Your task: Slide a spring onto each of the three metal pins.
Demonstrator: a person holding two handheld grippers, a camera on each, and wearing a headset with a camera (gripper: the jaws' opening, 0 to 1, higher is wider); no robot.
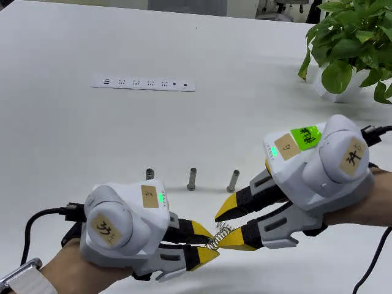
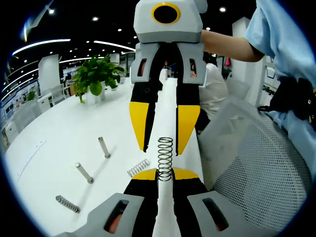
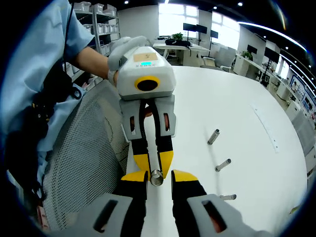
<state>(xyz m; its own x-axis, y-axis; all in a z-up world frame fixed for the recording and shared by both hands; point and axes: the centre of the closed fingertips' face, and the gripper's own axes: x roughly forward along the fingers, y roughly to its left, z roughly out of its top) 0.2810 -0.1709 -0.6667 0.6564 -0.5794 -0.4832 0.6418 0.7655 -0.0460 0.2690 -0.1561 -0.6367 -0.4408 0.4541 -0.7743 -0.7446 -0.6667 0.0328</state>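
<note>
Jaws of the left gripper [image 2: 165, 174] stand narrow, pinching the near end of a spring [image 2: 165, 155]. In the head view its free end reaches toward 3 o'clock, between the jaws of the right gripper [image 3: 159, 176], which stand parted on either side of it and do not look clamped. I read this as a hand-over or re-grip of the 2nd spring, done low at 6 o'clock over the table [image 1: 73, 135].

At 12 o'clock from the jaws, 3 pins appear to stand in a row. The left pin [image 1: 150, 174] looks ribbed, as if it already wears a spring. The middle pin [image 1: 192, 179] and right pin [image 1: 233, 180] look bare. 1 loose spring [image 2: 138, 168] lies on the table beside the jaws.

Next, 1 gripper must take a firm hold, line the coil's bore up with a bare pin's tip and slide it along the pin. A skewed coil may snag or ping away.

As for containers, a white pot [image 1: 327, 86] at 2 o'clock holds a leafy plant [image 1: 352, 37].
</note>
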